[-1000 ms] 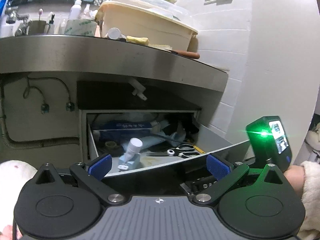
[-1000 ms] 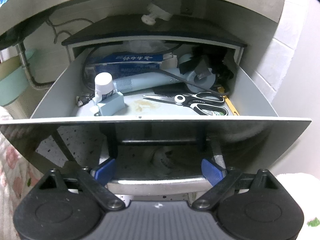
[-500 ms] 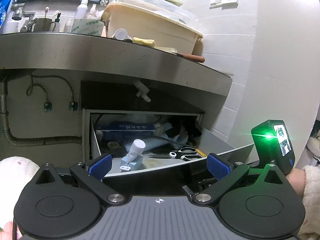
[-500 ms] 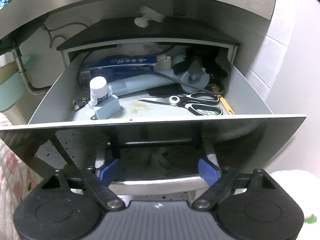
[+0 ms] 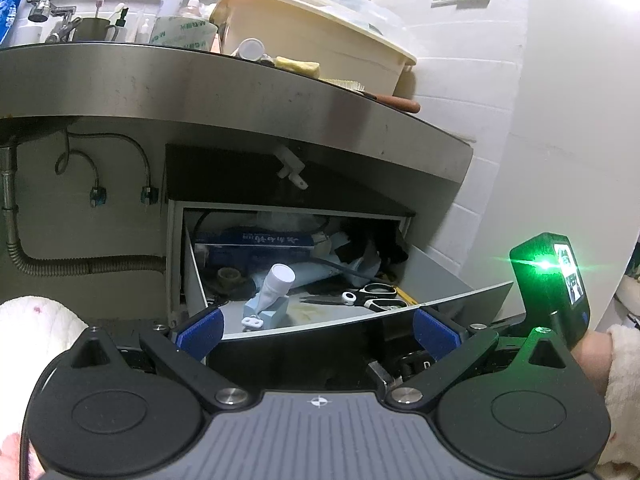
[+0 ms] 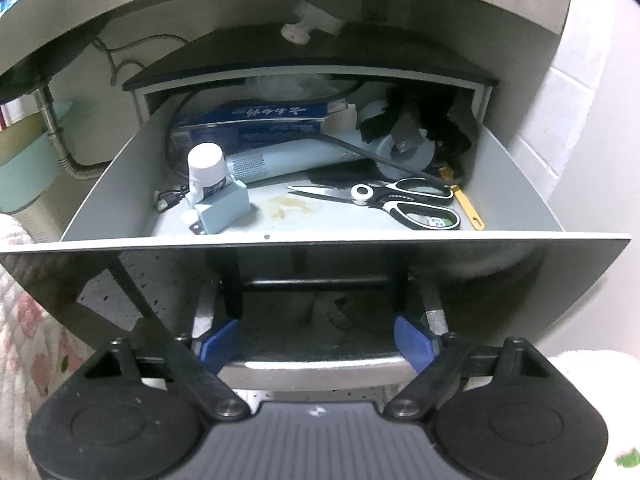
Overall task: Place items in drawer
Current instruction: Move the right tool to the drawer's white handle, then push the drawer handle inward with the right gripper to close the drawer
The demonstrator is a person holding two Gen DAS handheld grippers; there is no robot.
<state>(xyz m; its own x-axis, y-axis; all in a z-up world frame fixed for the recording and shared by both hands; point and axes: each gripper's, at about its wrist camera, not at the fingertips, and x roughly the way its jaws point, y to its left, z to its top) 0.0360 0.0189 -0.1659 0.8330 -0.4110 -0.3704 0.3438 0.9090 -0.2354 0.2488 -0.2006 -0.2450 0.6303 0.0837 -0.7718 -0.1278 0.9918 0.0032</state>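
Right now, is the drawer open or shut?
Open. The drawer is pulled out from under the counter, exposing scissors and a blue box inside.

drawer (image 6: 312, 246) pulled further out (both views)

Ahead of the right gripper (image 6: 318, 346), the drawer (image 6: 520, 184) back is hidden under a dark shelf (image 6: 312, 56); the blue box (image 6: 256, 118) print is too small to read.
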